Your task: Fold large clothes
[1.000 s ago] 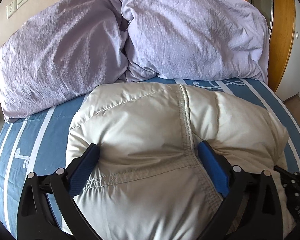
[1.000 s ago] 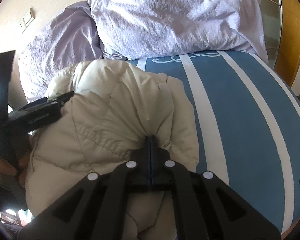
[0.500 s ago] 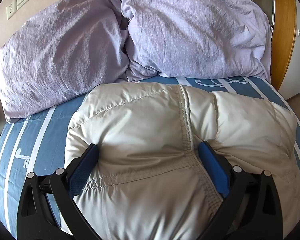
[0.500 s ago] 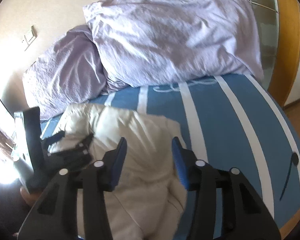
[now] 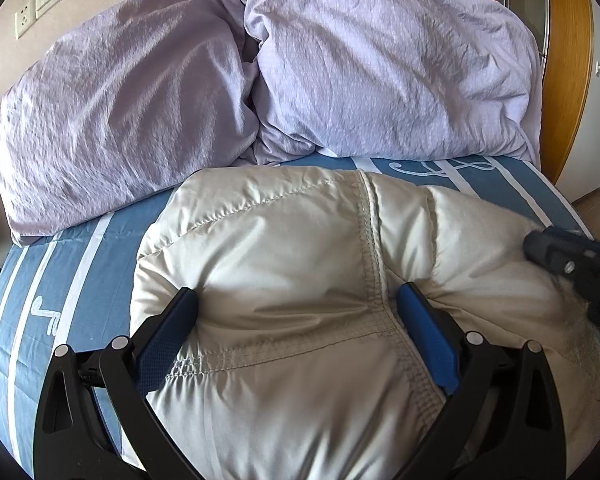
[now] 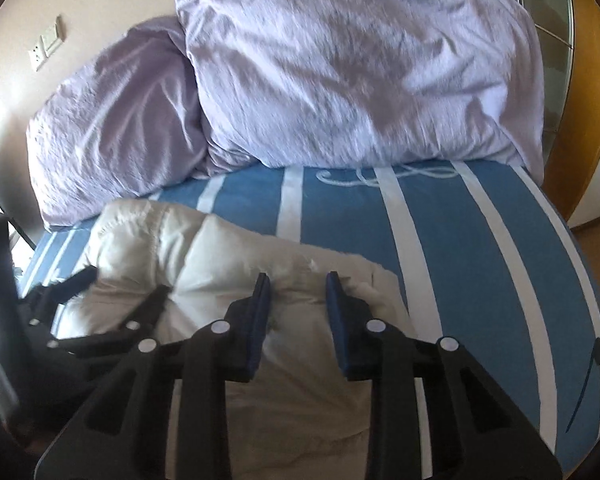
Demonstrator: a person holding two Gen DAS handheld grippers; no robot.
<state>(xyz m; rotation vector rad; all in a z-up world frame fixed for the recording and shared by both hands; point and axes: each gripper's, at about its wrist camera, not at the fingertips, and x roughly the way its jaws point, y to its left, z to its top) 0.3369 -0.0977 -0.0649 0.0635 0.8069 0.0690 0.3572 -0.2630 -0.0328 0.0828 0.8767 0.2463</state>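
Nearest, the left tool [image 5: 296, 304] has its jaws spread wide, pressed into the puffy cream down jacket [image 5: 300, 260] that bulges between them. The right tool [image 6: 298, 284] is parted too, its tips on the jacket's edge. The jacket lies on the blue-striped bed [image 6: 480, 260]; beyond sit two lilac pillows [image 5: 380, 60].

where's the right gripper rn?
In the left wrist view the right gripper enters at the right edge, blurred, over the right side of the puffy jacket. Its own view shows it open above the jacket, beside the striped bedsheet.
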